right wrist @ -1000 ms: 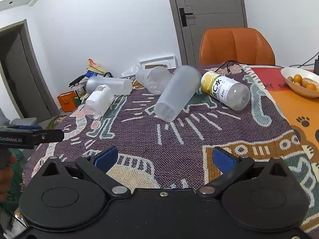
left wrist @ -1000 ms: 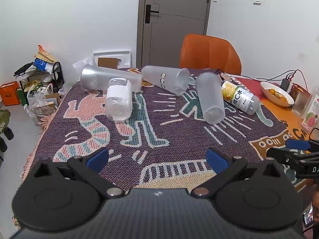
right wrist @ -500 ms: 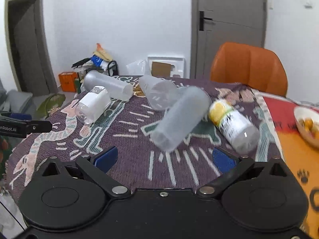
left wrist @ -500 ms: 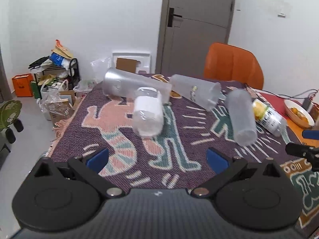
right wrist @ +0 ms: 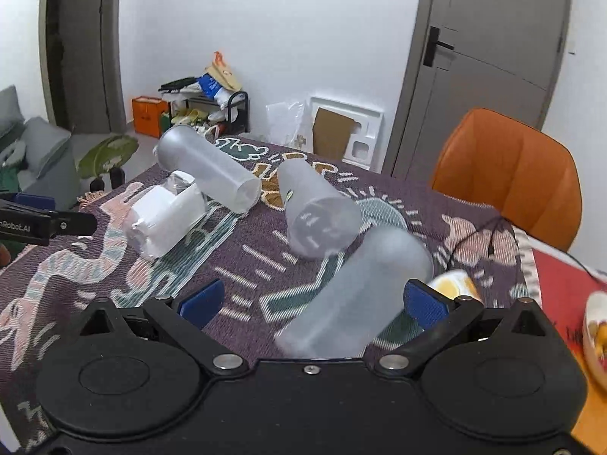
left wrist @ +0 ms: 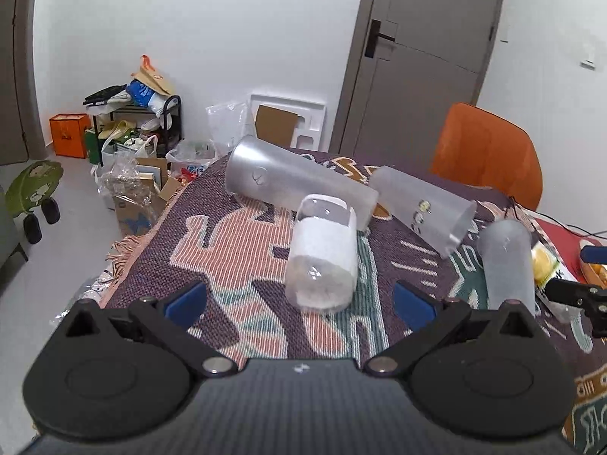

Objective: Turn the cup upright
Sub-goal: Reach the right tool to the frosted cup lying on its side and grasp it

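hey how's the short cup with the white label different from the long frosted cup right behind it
The labelled cup is short and clear with a white band; the long cup is taller, frosted all over, with a small dark mark. The labelled one points toward the left gripper; the long one lies crosswise. Both lie on their sides.

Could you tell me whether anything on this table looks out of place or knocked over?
Yes. None of the cups stands upright: the long frosted cup, the white-sleeved cup, the sticker cup and the plain frosted cup all lie on their sides on the patterned cloth. Nothing appears spilled.
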A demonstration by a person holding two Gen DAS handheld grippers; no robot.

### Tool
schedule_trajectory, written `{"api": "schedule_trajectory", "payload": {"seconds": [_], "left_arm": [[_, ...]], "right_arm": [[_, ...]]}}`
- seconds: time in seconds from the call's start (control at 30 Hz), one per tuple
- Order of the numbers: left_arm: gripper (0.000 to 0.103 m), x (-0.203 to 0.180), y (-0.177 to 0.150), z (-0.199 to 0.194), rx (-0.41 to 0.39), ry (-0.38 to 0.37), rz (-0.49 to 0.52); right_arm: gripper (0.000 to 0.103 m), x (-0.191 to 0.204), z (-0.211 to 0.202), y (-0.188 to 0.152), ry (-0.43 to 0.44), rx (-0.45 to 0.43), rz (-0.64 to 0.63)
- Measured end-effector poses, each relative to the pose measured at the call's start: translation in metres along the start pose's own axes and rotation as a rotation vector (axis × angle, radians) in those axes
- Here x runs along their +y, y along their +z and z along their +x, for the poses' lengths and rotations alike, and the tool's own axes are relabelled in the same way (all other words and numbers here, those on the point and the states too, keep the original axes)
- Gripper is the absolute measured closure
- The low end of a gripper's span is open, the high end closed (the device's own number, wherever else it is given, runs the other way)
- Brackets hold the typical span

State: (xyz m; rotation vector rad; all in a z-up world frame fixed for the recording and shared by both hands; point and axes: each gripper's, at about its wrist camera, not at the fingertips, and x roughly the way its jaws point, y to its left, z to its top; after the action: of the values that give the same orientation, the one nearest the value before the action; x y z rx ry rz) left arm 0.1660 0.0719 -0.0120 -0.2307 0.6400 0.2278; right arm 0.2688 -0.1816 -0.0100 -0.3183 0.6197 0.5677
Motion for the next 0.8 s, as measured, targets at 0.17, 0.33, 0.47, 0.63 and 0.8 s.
{"api": "schedule_trajectory", "payload": {"seconds": [0.17,0.33,0.47,0.63,0.8], "left_arm": [[0.0,0.0,0.011,0.01,-0.005,0.015,0.005],[0.0,0.005,0.024,0.023,-0.007,0.028,-0.026],[0.0,0.01,0.032,0.032,-0.018,0.03,-0.064],[0.0,0.019,0.035,0.038,-0.043,0.047,-0.124],[0.0,0.03,0.036,0.047,-0.036,0.062,-0.159]], "right_arm": [[0.0,-0.012,0.021,0.025,0.017,0.039,-0.01],[0.0,-0.017,0.048,0.049,0.051,0.085,-0.022],[0.0,-0.012,0.069,0.066,0.064,0.113,-0.07],[0.0,-0.002,0.102,0.079,0.068,0.159,-0.125],[0.0,0.007,0.136,0.087,0.066,0.209,-0.186]]}}
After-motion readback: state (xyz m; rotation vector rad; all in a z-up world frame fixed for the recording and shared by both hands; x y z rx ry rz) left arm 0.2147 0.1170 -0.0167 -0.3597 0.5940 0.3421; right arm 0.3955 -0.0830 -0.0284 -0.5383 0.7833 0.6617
